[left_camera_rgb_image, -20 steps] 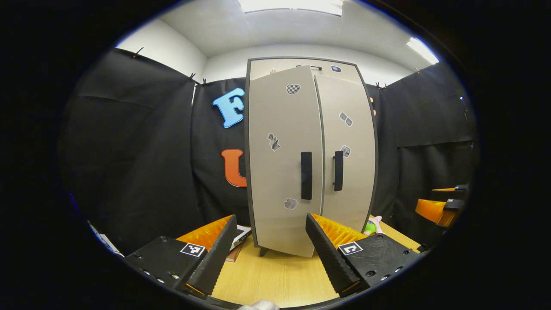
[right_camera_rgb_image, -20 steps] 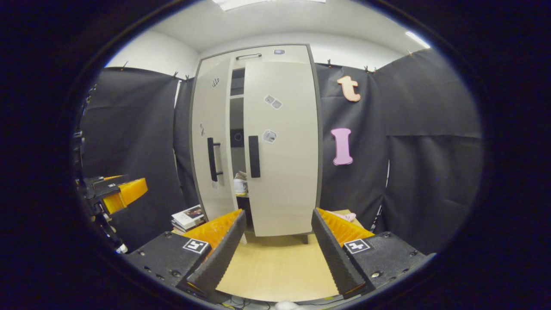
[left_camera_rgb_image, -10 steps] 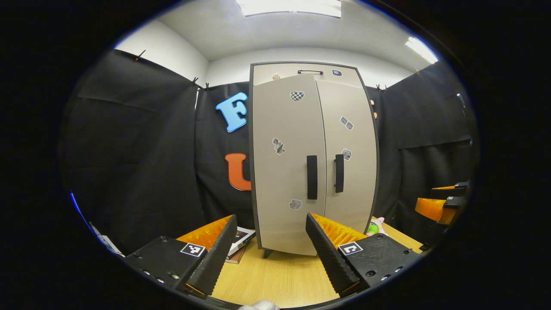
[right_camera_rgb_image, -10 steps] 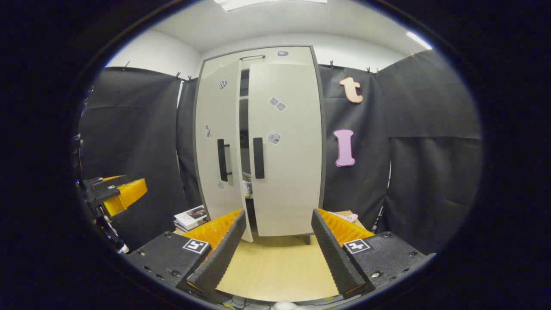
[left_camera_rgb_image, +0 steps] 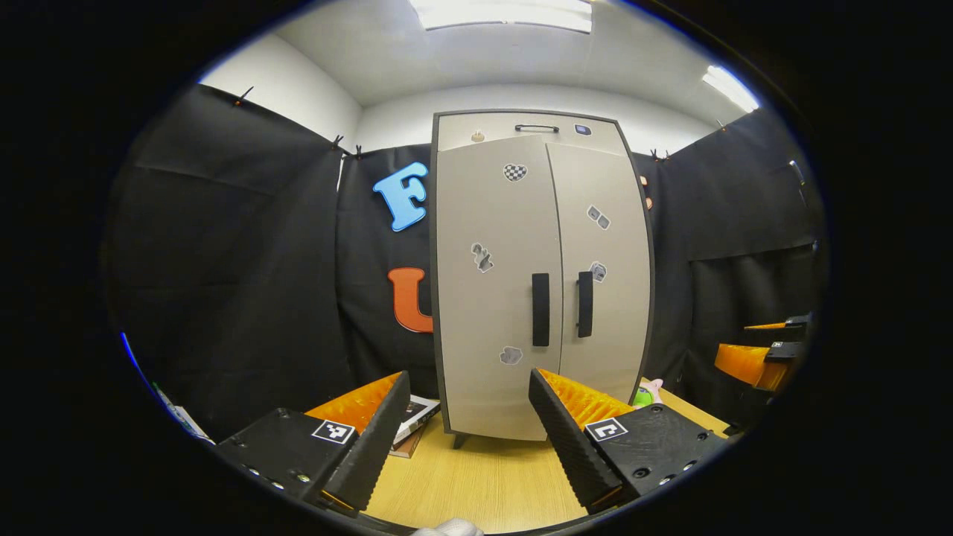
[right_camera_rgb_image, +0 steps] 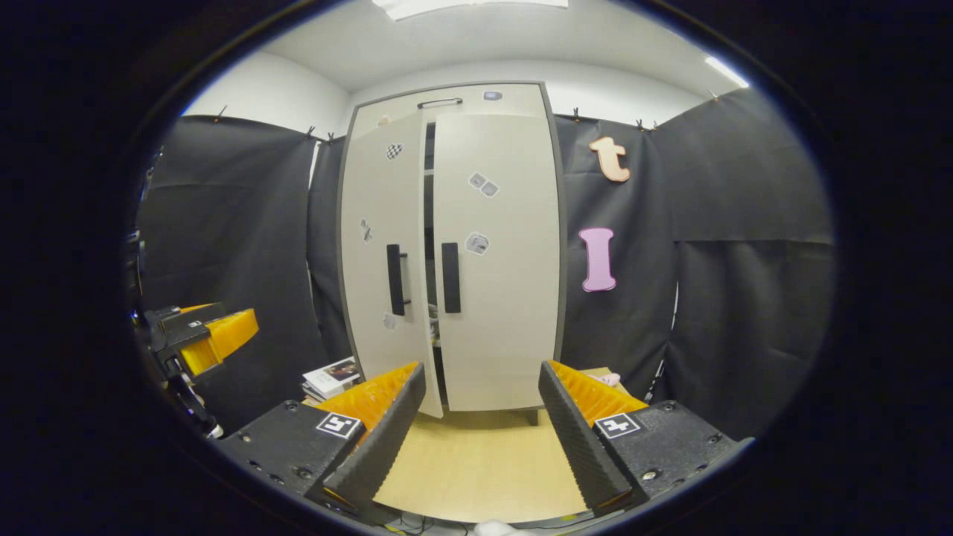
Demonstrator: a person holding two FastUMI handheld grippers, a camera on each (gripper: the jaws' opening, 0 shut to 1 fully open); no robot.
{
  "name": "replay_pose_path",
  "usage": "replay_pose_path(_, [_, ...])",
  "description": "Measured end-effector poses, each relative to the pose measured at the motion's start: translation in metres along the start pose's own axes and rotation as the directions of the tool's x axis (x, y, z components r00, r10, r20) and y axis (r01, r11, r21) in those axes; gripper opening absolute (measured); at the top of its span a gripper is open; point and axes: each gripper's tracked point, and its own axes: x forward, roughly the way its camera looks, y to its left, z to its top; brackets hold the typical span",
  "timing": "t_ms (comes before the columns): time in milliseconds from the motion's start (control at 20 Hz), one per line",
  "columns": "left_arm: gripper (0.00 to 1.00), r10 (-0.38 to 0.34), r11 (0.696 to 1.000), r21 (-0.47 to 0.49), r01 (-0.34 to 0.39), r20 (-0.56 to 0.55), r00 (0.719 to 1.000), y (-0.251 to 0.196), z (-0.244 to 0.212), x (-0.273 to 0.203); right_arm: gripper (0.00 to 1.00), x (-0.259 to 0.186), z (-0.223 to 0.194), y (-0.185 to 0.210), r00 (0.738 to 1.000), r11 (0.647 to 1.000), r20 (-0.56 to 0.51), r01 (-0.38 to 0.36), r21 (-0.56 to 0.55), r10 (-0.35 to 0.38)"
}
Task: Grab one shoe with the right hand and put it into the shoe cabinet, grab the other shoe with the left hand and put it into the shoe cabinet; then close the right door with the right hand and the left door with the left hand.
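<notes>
I see the shoe cabinet in pale beige with a dark grey frame; its left door and right door carry black handles and small grey stickers, one a black-and-white checkered heart; the table is light wood grain; the books have white covers.

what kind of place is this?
Looks like a staged recording booth, not a home: black cloth wall all round, a shoe cabinet standing on a wooden tabletop, and books stacked beside it.
</notes>
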Motion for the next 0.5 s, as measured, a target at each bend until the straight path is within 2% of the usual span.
replay_pose_path(500, [0.96,-0.008,1.0,-0.002,0.008,-0.002,1.0,-0.0046,0.0008,-0.0001,0.99,0.0001,-0.0006,0.0027,1.0,1.0,-0.001,-0.006,0.005,0.006])
